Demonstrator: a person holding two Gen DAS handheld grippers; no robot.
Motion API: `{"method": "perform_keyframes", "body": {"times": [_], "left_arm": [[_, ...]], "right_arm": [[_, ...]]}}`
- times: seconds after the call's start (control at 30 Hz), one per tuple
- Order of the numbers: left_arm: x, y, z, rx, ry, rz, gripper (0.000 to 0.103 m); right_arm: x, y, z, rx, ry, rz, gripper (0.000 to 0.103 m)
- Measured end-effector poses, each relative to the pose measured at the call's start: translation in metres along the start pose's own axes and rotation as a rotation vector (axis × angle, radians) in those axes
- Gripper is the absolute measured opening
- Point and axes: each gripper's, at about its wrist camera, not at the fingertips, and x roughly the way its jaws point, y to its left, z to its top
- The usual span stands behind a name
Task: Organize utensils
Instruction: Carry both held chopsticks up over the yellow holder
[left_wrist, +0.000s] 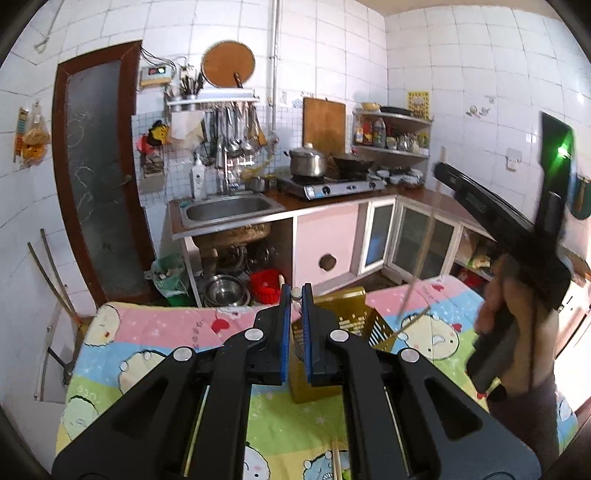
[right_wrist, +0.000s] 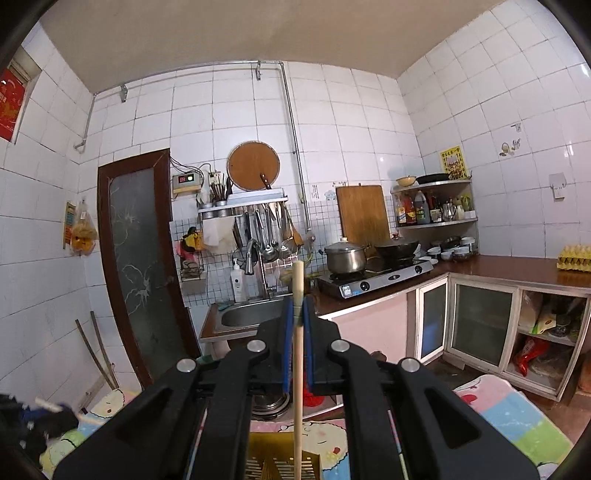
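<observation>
A cartoon-print cloth covers the surface (left_wrist: 147, 354) in a white-tiled kitchen. The right gripper (right_wrist: 298, 317) pinches a pale wooden chopstick (right_wrist: 298, 369) — upright, tip up — above a slotted gold plastic holder (left_wrist: 354, 321). The left gripper (left_wrist: 295, 295) holds a blurred utensil, fingers narrow.

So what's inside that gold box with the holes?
The gold box has one chopstick leaning out over its rim. The left gripper covers most of the inside, so anything else is hidden.

Gold slotted holder (left_wrist: 354, 321), cartoon-print cloth (left_wrist: 166, 332)
</observation>
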Motion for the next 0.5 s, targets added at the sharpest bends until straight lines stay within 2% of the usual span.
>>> {"method": "perform_keyframes", "body": {"times": [0.23,0.5], "left_arm": [[0.017,-0.002,-0.013,-0.002,0.028,-0.033,0.004],[0.043,-0.005,-0.033,0.010,0.075,-0.018,0.004]], "right_arm": [[0.027,-0.005,-0.025,-0.005,0.031,0.001,0.006],[0.044,-0.008,-0.052,0.003,0.056,-0.009,0.006]]}}
